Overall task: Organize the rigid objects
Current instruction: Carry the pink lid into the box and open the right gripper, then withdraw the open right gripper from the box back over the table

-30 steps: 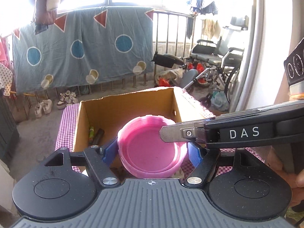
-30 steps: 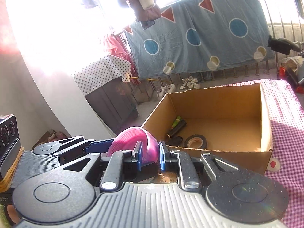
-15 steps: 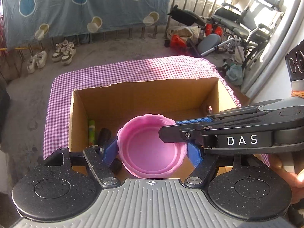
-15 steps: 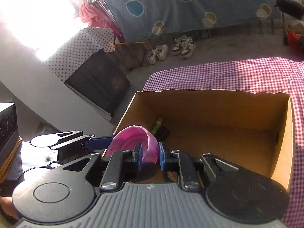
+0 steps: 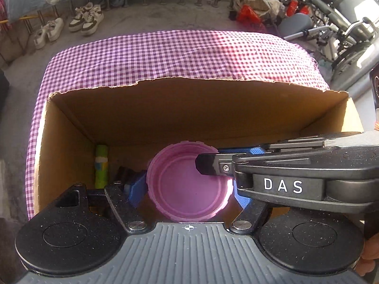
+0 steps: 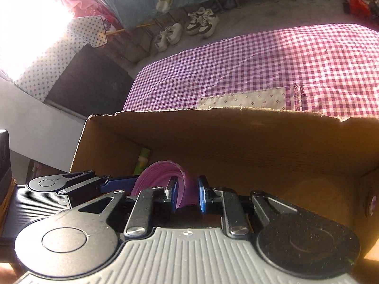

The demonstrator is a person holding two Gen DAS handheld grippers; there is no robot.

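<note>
While the left gripper clasps the round pink plastic lid across its full width, the right gripper pinches the lid's right rim between nearly closed blue pads. The lid hangs inside the open brown cardboard box, at its near side. A green tube lies by the box's left wall. Purple checked cloth stretches beyond.

Your left wrist camera looks steeply down into the cardboard box from close above; your right looks in from its side. Both share the pink lid and checked cloth.
</note>
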